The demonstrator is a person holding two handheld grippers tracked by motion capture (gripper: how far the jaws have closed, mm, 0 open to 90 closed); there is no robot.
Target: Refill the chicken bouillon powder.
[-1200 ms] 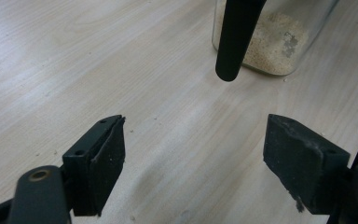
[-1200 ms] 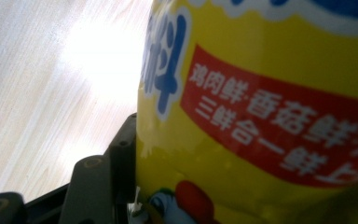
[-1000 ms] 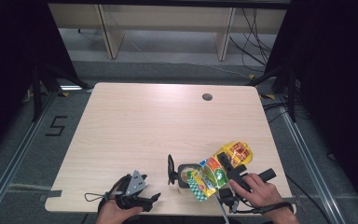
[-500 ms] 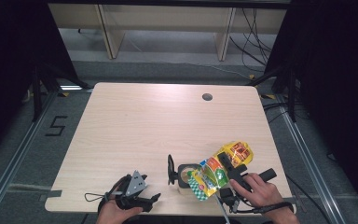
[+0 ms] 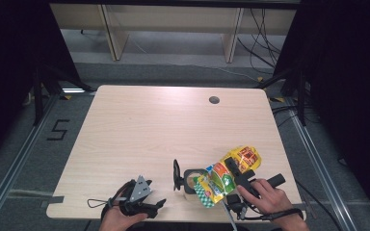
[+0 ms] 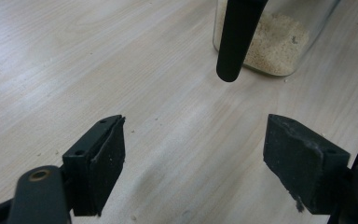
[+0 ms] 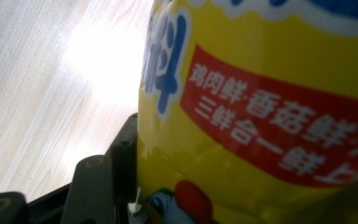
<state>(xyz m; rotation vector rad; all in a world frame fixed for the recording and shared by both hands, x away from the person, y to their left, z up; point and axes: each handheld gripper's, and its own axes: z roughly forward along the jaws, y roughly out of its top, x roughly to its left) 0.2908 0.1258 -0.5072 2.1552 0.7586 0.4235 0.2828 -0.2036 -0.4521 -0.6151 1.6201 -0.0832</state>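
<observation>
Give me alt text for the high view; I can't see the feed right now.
The right claw grips a yellow bag, tilted with its lower end over an open jar near the table's front edge. The left claw rests open at the front left, holding nothing. A black lid stands on edge left of the jar.

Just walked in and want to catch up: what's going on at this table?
A person is working with a gripper in each hand at the near edge of the table. The right gripper is shut on a yellow seasoning bag, tilted over a clear jar that holds some pale granules; it looks like pouring. The left gripper hangs open and holds nothing, just left of the jar. A black handle-like piece stands at the jar's left side.
</observation>
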